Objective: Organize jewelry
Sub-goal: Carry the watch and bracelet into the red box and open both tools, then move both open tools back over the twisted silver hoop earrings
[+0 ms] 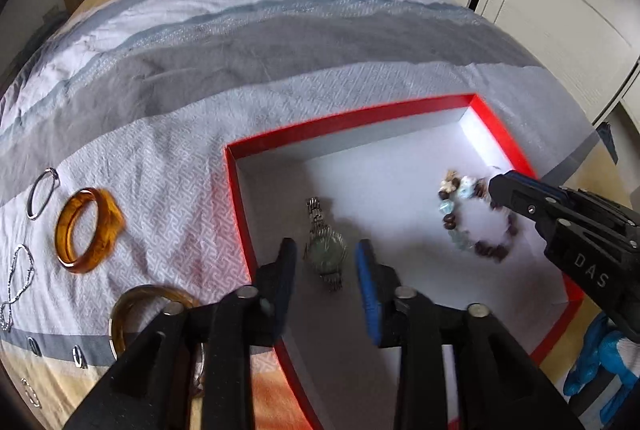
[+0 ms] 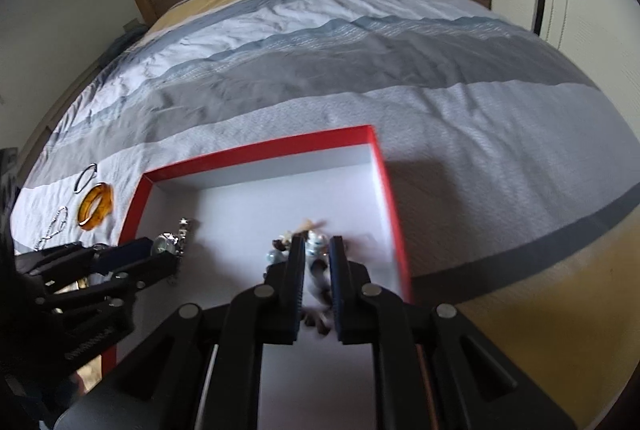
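Bracelet (image 2: 316, 250) between right jaws, inside box (image 2: 256, 150).

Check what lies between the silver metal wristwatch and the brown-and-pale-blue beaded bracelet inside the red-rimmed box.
Only bare white box floor separates the silver metal wristwatch from the brown-and-pale-blue beaded bracelet, clearest in the left wrist view.

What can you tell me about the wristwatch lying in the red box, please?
The wristwatch looks like silver metal, with a round, greenish-grey dial and a link band stretching out on both sides. It lies flat, face up, on the white floor of the red box, near its left wall. The open left gripper straddles it without touching.
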Demonstrator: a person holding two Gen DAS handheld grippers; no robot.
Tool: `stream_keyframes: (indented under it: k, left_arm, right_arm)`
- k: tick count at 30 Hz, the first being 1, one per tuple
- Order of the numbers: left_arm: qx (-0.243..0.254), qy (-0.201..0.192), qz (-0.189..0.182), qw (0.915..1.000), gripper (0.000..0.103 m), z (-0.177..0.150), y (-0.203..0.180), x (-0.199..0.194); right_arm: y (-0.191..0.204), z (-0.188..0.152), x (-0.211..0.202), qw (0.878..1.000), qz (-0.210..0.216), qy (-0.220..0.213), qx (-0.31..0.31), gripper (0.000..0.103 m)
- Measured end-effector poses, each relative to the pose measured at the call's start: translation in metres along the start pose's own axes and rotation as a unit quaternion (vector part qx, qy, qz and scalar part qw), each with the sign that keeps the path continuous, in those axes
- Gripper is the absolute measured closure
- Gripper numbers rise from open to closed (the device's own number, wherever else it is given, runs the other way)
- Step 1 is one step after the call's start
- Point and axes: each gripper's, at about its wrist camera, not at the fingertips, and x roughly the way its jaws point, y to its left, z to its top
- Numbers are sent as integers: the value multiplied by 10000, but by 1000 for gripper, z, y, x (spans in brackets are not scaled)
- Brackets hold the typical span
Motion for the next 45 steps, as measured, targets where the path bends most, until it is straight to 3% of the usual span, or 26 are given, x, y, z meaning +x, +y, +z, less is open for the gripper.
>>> stream_keyframes:
  k: [1,2,3,5,14,19,26,33,37,45]
  left_arm:
    - [2,-59,44,10000,53,0,0,-5]
    - [10,-162,47,9999,49,-1,0,-14]
    - [22,-242,71,9997,47,-1,0,-23]
    - [32,-371,111,9992,44,-2,1,-41]
    - [-18,-910,556,9943,43,-28,32,-139]
    - [-29,-1304,950,9869,43,-33,56,-205]
    - [-83,-2042,1438,9683,43,-21,95,-318]
    - [-26,-2798,1779,9434,38,7,118,-442]
    - [-122,-3069,1758,9353,31,0,126,-473]
    - [-252,-2626,2026,9431,31,-41,166,-429]
  right_arm:
    - [1,1,-4,10000,-39,-18,-11,87]
    - [1,1,-8,9999,-90,-40,-29,79]
    - [2,1,-15,9998,-146,-89,-48,67]
    - [3,2,-29,9996,-217,-190,-36,61]
    - [28,7,-109,9982,-80,-599,24,59]
    - [58,45,-188,9921,-31,-1245,-138,60]
    - [113,117,-318,9718,-106,-2297,-519,59]
    - [157,144,-412,9500,-81,-3034,-729,59]
    - [171,130,-417,9480,-15,-3058,-877,50]
    - [189,70,-355,9604,450,-2432,-1286,50]
